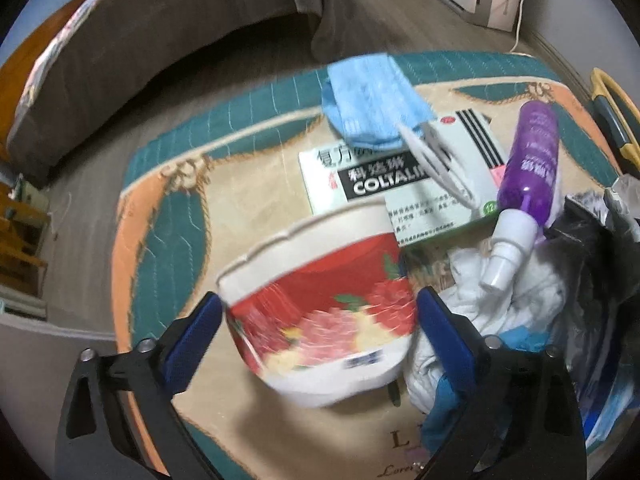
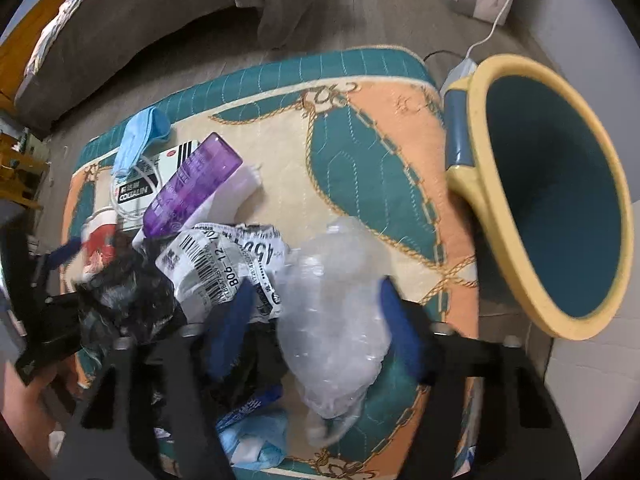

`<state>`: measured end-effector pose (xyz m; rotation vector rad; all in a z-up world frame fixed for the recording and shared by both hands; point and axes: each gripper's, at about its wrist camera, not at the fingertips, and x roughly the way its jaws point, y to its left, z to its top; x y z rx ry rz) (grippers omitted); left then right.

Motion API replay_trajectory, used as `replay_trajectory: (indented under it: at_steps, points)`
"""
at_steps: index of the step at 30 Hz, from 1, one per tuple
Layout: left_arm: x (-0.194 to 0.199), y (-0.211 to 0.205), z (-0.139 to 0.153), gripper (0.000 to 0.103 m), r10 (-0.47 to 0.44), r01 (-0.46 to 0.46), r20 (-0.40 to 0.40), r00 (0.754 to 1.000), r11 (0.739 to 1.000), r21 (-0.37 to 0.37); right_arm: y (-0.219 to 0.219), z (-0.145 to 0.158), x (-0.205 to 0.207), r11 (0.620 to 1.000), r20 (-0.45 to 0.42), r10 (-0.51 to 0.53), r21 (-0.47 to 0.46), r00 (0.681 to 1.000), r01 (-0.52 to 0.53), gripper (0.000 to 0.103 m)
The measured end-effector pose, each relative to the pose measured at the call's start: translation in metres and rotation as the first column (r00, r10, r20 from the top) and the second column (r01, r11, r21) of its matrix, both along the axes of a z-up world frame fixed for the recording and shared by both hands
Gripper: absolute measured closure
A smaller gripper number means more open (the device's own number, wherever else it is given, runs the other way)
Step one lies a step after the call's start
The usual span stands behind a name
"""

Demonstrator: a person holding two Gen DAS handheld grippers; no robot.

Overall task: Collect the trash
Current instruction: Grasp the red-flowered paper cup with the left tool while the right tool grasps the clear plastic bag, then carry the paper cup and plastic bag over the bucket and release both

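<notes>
A red floral paper cup [image 1: 320, 304] lies tipped on the patterned mat [image 1: 248, 208]. My left gripper [image 1: 318, 316] is open around it, one blue pad close to each side; the cup is blurred. In the right wrist view a crumpled clear plastic bag [image 2: 336, 320] sits between the blue pads of my right gripper [image 2: 316, 312]. The right pad rests against the bag and the left pad stands just short of it, beside a white shipping bag with a barcode [image 2: 224, 264]. The yellow-rimmed teal bin [image 2: 478, 140] stands at the mat's right edge.
More litter lies on the mat: a blue face mask [image 1: 368, 96], a medicine box [image 1: 360, 180], a purple spray bottle [image 1: 528, 160], white tissue [image 1: 500, 300] and a black bag [image 2: 128, 296]. A grey bed [image 1: 120, 60] runs behind. A white cable [image 2: 496, 20] trails past the bin.
</notes>
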<state>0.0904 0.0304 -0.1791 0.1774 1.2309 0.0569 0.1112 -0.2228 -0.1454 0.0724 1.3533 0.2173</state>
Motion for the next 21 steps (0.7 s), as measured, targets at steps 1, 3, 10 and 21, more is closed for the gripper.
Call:
replay_trajectory:
  at_steps: [1, 3, 10, 21]
  points:
    - [-0.001, 0.002, 0.001, 0.008, 0.005, -0.005, -0.004, 1.0, 1.0, -0.016, -0.001, 0.0, 0.0, 1.0, -0.006, -0.006, 0.017, 1.0, 0.006, 0.058]
    - [-0.004, 0.006, 0.004, 0.015, 0.004, -0.004, -0.002, 1.0, 0.999, -0.034, -0.005, 0.002, 0.0, 0.998, -0.014, -0.015, 0.057, 1.0, 0.015, 0.071]
    - [-0.019, 0.024, 0.029, 0.045, 0.014, -0.012, 0.036, 0.999, 0.999, -0.046, -0.007, 0.023, 0.0, 0.999, 0.037, -0.007, 0.05, 0.999, 0.005, 0.088]
    - [-0.05, 0.061, 0.082, 0.081, 0.075, -0.064, 0.173, 0.982, 0.996, -0.065, -0.013, 0.1, -0.016, 1.0, 0.251, 0.015, 0.009, 0.968, -0.018, 0.09]
